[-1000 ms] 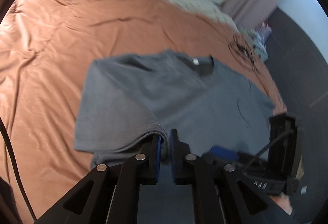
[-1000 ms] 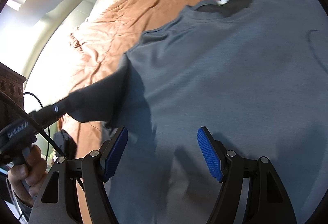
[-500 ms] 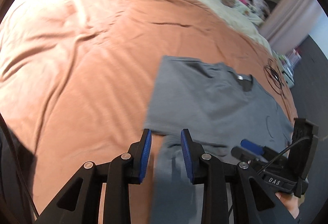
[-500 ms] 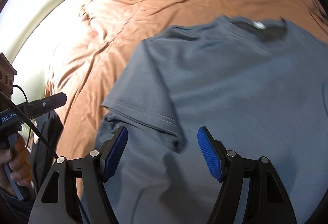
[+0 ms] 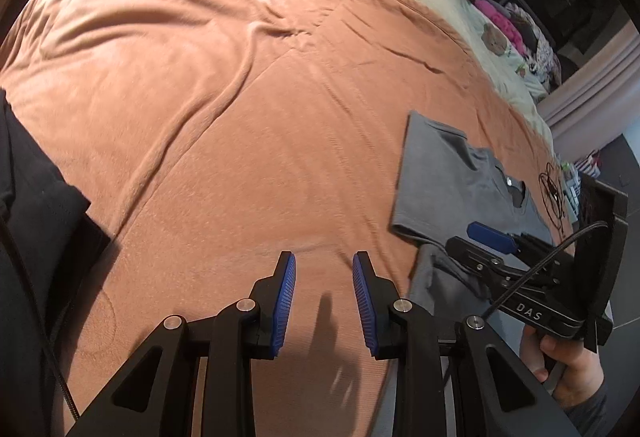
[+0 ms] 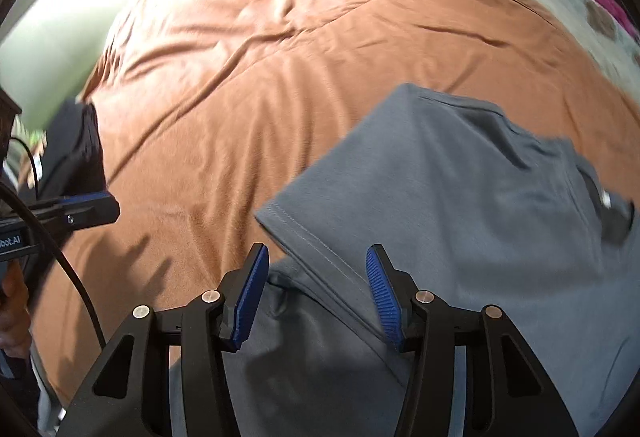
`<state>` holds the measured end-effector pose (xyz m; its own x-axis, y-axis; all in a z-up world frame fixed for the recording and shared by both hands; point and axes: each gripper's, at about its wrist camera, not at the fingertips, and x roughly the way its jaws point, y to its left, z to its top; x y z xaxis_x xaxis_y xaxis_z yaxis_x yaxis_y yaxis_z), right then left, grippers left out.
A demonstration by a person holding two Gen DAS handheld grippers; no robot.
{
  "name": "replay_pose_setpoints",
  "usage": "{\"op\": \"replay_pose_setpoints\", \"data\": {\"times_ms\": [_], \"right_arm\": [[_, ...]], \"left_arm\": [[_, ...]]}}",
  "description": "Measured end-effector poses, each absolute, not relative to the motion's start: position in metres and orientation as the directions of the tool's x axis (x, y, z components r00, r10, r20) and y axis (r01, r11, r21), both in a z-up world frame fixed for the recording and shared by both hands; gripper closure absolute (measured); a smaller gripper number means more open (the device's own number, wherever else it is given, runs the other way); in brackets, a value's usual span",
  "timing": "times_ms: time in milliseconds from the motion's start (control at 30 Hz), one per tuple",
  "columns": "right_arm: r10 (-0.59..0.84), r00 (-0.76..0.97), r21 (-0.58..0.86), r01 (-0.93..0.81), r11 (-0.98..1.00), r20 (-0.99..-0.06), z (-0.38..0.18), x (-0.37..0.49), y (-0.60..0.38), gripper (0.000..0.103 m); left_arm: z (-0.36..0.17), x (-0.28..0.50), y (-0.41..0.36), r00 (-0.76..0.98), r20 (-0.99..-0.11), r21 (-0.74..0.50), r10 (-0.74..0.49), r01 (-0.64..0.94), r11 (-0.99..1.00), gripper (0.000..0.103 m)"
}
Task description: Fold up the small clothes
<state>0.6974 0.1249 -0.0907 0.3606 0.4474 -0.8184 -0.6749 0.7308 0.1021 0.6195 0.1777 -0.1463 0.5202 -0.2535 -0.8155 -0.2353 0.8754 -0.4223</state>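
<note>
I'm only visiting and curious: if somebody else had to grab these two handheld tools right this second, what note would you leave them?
Left gripper: open, empty, over the bare orange-brown bedspread, beside the shirt.
Right gripper: open, empty, over the folded-in sleeve's hem.
Grey cotton T-shirt: flat on the bedspread, collar at its far end.
Done: one sleeve side folded inward.
Left: probably fold the other side, then fold it lengthwise.

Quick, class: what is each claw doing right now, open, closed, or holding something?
Left claw: open, holding nothing, over the brown blanket.
Right claw: open, holding nothing, over the folded sleeve of the grey T-shirt.
</note>
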Motion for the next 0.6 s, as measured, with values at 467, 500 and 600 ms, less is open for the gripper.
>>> {"op": "replay_pose_setpoints", "data": {"times_ms": [467, 500, 600], "right_arm": [[0.385, 0.334, 0.085, -0.651, 0.754, -0.86, -0.118, 0.715, 0.158, 0.092], [0.393, 0.34, 0.091, -0.647, 0.757, -0.854, -0.114, 0.715, 0.155, 0.098], [0.432, 0.361, 0.132, -0.621, 0.773, -0.827, -0.103, 0.716, 0.137, 0.101]], "left_arm": [[-0.154, 0.615, 0.195, 0.531, -0.806, -0.444, -0.262, -0.248, 0.861, 0.072], [-0.153, 0.616, 0.194, 0.528, -0.808, -0.44, -0.261, -0.247, 0.863, 0.072], [-0.148, 0.624, 0.188, 0.521, -0.815, -0.426, -0.255, -0.239, 0.873, 0.072]]}}
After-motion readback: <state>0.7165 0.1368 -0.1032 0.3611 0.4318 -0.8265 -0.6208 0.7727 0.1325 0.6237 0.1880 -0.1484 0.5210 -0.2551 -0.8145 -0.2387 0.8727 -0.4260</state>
